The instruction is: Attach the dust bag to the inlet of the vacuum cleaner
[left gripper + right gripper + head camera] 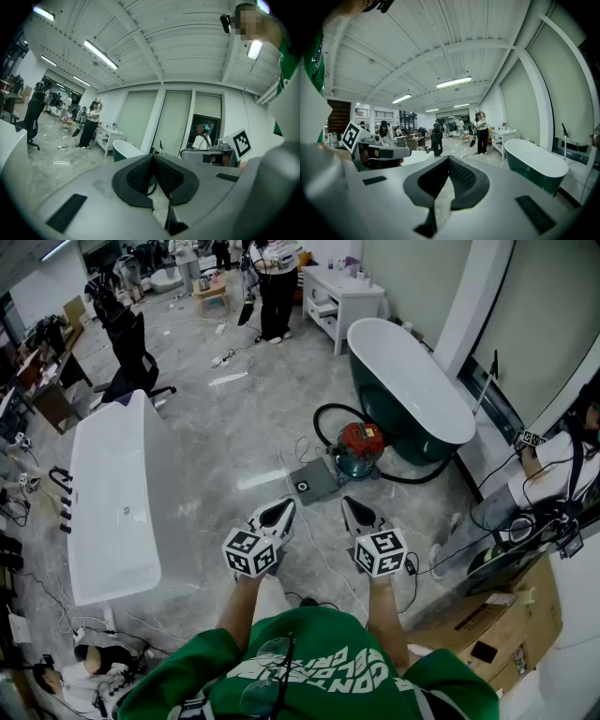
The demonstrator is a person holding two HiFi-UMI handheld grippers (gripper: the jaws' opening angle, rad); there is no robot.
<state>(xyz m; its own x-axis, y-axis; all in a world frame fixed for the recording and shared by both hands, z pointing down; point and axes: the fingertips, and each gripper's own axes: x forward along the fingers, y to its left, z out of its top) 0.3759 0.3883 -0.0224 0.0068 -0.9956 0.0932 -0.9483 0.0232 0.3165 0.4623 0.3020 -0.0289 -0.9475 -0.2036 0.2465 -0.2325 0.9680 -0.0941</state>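
I hold the left gripper [275,518] and right gripper [360,517] side by side, each with its jaws pressed together on nothing. Ahead, between their tips, the grey bag [315,481] lies flat on the floor [246,432]. Just beyond it stands the red vacuum [360,448], with a green tub [412,390] behind it.

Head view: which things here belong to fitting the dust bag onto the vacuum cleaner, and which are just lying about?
For the job: red vacuum cleaner, its black hose, flat grey dust bag beside it, left gripper and right gripper, both shut and empty.

Just about: white bathtub, green bathtub, office chair, white table.
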